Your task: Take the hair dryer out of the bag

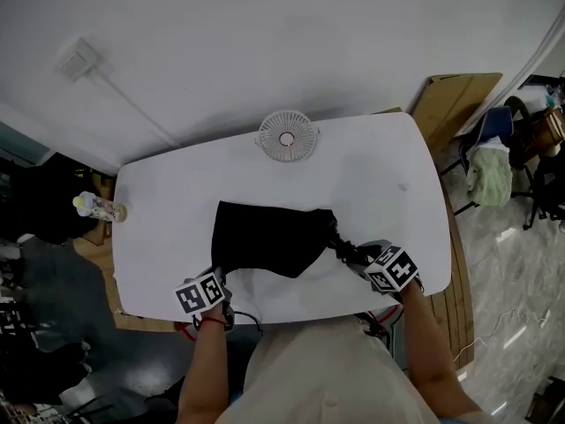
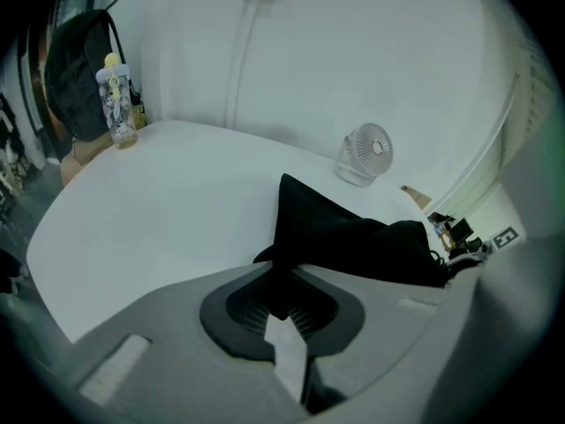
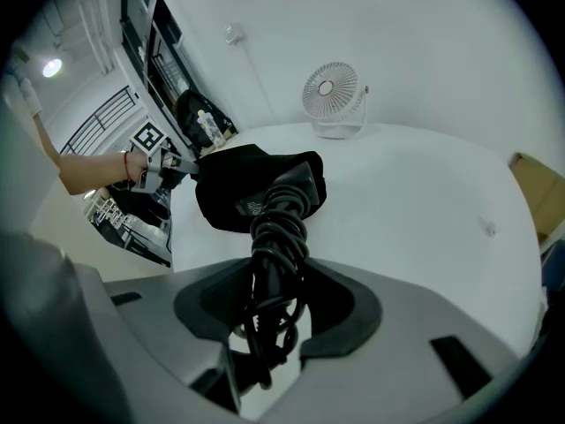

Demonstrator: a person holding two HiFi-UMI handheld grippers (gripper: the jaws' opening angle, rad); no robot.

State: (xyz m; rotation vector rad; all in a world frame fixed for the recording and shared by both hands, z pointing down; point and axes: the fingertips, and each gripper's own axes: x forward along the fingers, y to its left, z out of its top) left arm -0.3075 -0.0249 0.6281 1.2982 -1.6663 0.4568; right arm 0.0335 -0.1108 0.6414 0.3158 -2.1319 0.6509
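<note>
A black cloth bag (image 1: 265,237) lies flat on the white table (image 1: 380,175), near its front edge. My left gripper (image 1: 221,277) is at the bag's near left corner, and in the left gripper view it (image 2: 281,312) is shut on a fold of the bag (image 2: 353,237). At the bag's right end my right gripper (image 1: 355,254) has its jaws closed around the hair dryer's coiled black cord (image 3: 278,237). That bundle reaches out of the bag's mouth (image 3: 234,184) and runs between the jaws (image 3: 269,325). The dryer's body is hidden inside the bag.
A small white desk fan (image 1: 287,136) stands at the table's far edge, behind the bag. A bottle (image 1: 99,208) stands off the table's left corner, by a dark backpack (image 2: 79,69). Cardboard (image 1: 455,100) leans beyond the right edge.
</note>
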